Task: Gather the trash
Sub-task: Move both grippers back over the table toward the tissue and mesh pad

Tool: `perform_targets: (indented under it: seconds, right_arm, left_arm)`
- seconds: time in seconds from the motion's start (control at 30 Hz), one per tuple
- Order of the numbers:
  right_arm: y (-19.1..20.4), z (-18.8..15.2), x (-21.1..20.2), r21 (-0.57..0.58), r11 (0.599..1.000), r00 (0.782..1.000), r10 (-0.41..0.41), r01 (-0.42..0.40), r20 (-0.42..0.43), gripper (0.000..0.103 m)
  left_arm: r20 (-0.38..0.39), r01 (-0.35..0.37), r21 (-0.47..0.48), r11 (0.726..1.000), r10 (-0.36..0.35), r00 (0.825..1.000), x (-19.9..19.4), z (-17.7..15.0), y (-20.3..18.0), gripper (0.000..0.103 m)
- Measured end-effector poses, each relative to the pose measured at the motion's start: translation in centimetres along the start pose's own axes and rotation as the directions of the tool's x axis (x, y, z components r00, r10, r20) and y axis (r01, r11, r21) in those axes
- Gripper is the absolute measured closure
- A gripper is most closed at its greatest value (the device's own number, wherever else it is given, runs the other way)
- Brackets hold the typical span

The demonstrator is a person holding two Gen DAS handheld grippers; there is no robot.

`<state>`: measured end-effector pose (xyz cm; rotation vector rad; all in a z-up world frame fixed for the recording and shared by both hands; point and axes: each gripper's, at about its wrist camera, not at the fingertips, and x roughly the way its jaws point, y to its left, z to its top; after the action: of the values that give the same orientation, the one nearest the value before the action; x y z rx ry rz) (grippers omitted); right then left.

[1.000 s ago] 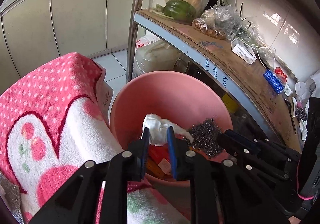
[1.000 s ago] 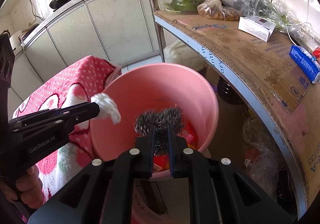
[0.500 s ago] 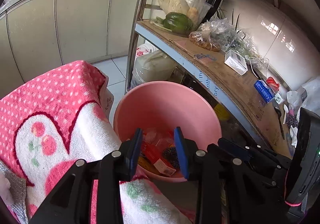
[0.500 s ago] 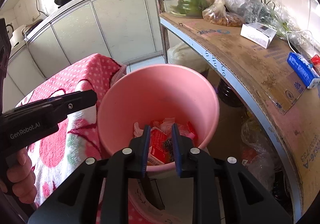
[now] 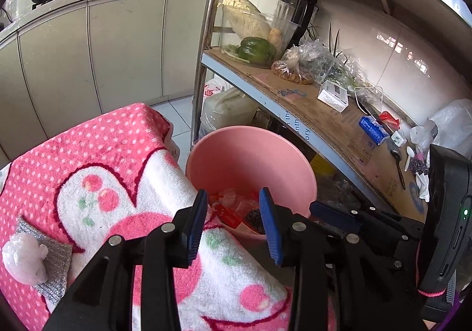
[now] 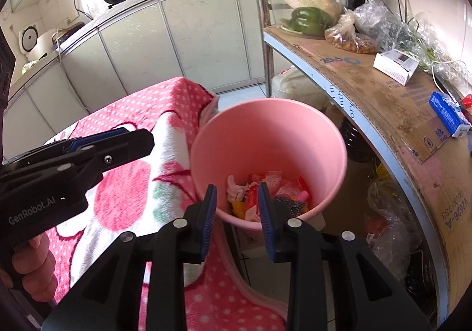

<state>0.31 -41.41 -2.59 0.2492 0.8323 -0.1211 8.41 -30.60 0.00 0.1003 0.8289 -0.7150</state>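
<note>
Left wrist view:
left gripper: jaws just been opening, apart, nothing between them.
next trash: one white wad, on a silver pad at the pink blanket's left edge, well left of these tongs; left hand nearer.

Right wrist view:
right gripper: just been opening, part open, empty.
pink bucket: one, beside the blanket's right edge; scraps inside, perhaps including a steel scourer.

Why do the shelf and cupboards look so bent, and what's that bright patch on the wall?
Left wrist view: the fisheye lens bows the shelf edge and cupboard doors; the bright patch is window glare on the glossy wall. Right wrist view: same bending, black corners, sharp focus, soft daylight inside the pink bucket.
</note>
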Motion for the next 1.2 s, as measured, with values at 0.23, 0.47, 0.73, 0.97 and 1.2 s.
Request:
perform_targets:
  seconds: [0.23,0.47,0.73,0.97,1.2]
  right_arm:
    - [2.8,-0.5,-0.7,-0.053,0.998,0.999,0.037,-0.038,-0.011,0.074]
    - [5.4,-1.0,-1.2,-0.092,0.993,0.997,0.068,-0.070,-0.022,0.074]
    - [8.5,-1.5,-0.9,-0.148,0.983,0.993,0.105,-0.111,-0.050,0.074]
    - [11.4,-2.0,0.0,-0.182,0.969,0.985,0.152,-0.166,-0.085,0.074]
    - [14.1,-2.5,1.0,-0.208,0.953,0.973,0.198,-0.219,-0.119,0.074]
  left_arm:
    - [0.017,-0.037,-0.021,0.999,0.038,0.999,-2.9,-1.4,2.4,0.067]
    - [0.022,-0.074,-0.036,0.997,0.075,0.997,-5.0,-2.7,4.8,0.067]
    - [0.051,-0.142,-0.060,0.988,0.145,0.988,-8.4,-4.6,8.2,0.067]
    - [0.064,-0.228,-0.138,0.964,0.238,0.969,-11.9,-7.0,13.4,0.067]
    - [0.041,-0.272,-0.231,0.934,0.289,0.956,-13.6,-9.4,18.6,0.067]
